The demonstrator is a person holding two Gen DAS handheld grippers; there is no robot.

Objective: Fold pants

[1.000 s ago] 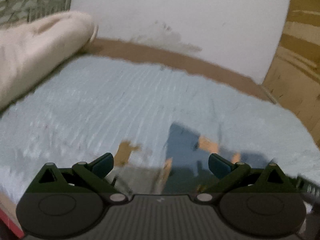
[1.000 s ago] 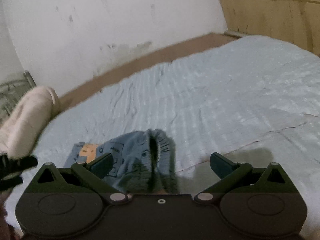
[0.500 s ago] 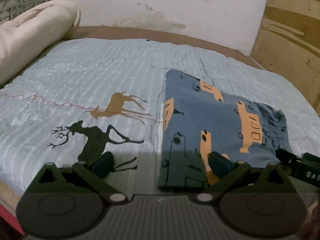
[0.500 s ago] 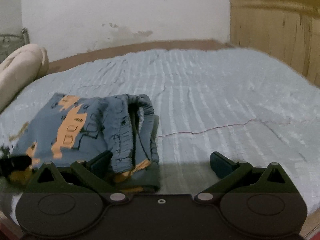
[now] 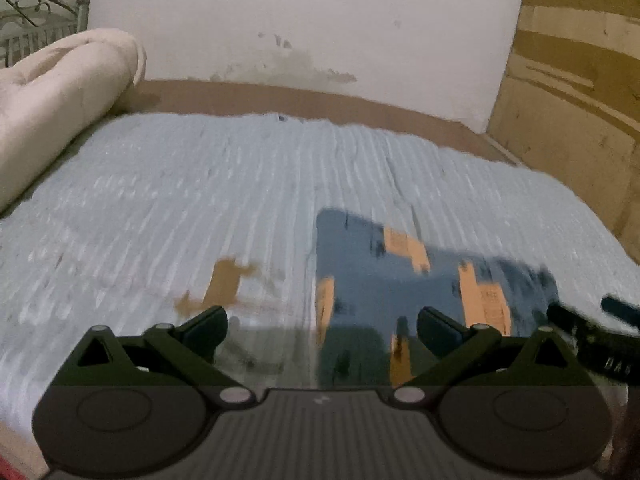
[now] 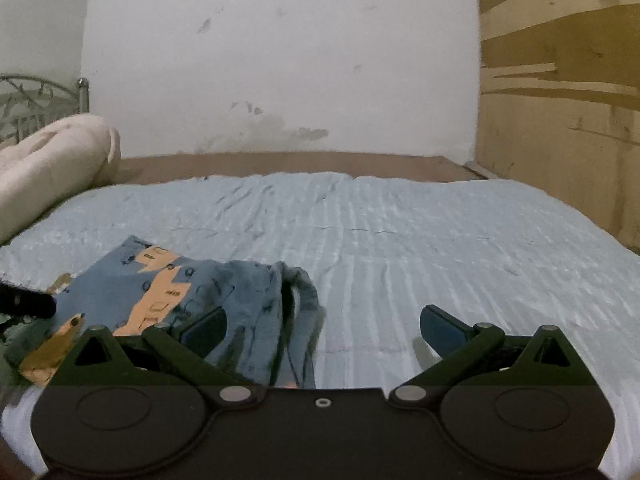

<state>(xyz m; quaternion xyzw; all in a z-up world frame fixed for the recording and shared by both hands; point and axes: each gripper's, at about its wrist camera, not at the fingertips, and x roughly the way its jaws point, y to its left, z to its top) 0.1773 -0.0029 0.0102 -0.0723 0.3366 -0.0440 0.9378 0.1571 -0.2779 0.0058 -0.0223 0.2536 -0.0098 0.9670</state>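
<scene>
Blue pants with orange patches (image 5: 404, 280) lie folded in a flat stack on the light blue bedspread (image 5: 240, 184). In the left wrist view, which is blurred, they sit just ahead of my open left gripper (image 5: 322, 326), mostly in front of its right finger. In the right wrist view the pants (image 6: 192, 292) lie at lower left, their bunched waistband end toward the middle. My right gripper (image 6: 323, 326) stands open with nothing between its fingers; its left finger overlaps the pants in the image. Each gripper shows at the other view's edge.
A rolled cream quilt (image 5: 60, 92) lies along the bed's left side before a metal headboard (image 6: 24, 100). A white wall (image 6: 280, 60) backs the bed and a wooden panel (image 6: 560, 100) stands at right. A brown deer print (image 5: 224, 284) marks the bedspread left of the pants.
Both cameras have swung: the views tipped up and pulled back a little from the pants. The pants stay folded in place and both grippers stay open.
</scene>
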